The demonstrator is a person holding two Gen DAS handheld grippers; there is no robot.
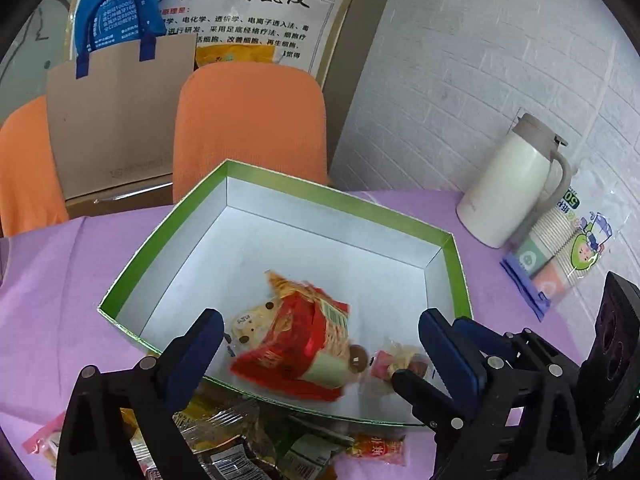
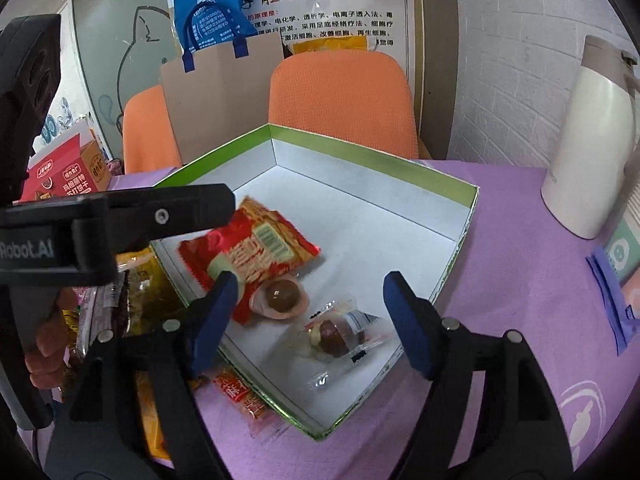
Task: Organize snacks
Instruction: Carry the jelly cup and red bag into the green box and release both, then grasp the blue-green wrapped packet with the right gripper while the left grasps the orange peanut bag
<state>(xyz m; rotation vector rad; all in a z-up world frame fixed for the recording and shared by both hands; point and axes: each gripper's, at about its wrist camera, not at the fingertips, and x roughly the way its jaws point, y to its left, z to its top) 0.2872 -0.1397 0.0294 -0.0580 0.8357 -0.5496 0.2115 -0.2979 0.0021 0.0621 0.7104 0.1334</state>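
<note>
Where the green-rimmed, white-lined cardboard box sits open on the purple-clothed worktop, three snacks lie on its floor: a red crinkled foil snack packet with a barcode label, a round brown sweet in a pink wrapper touching the packet's lower edge, and a clear-wrapped brown candy just beside it. More loose wrapped snacks are heaped on the cloth outside the box's near wall.

The left tool hovers over the near edge of the box with its blue-padded fingers spread wide, empty, the red packet showing blurred between them. The right tool is likewise wide open and holds nothing, its fingers bracketing the clear-wrapped candy from above; whether they touch the box I cannot tell. In the right wrist view the left tool's black body reads "Robot.AI", with fingers of a hand gripping below.

A cream insulated jug and a bagged sleeve of paper cups stand well apart at the wall. Behind are orange chairs, a blue tote bag and a poster in Chinese.
</note>
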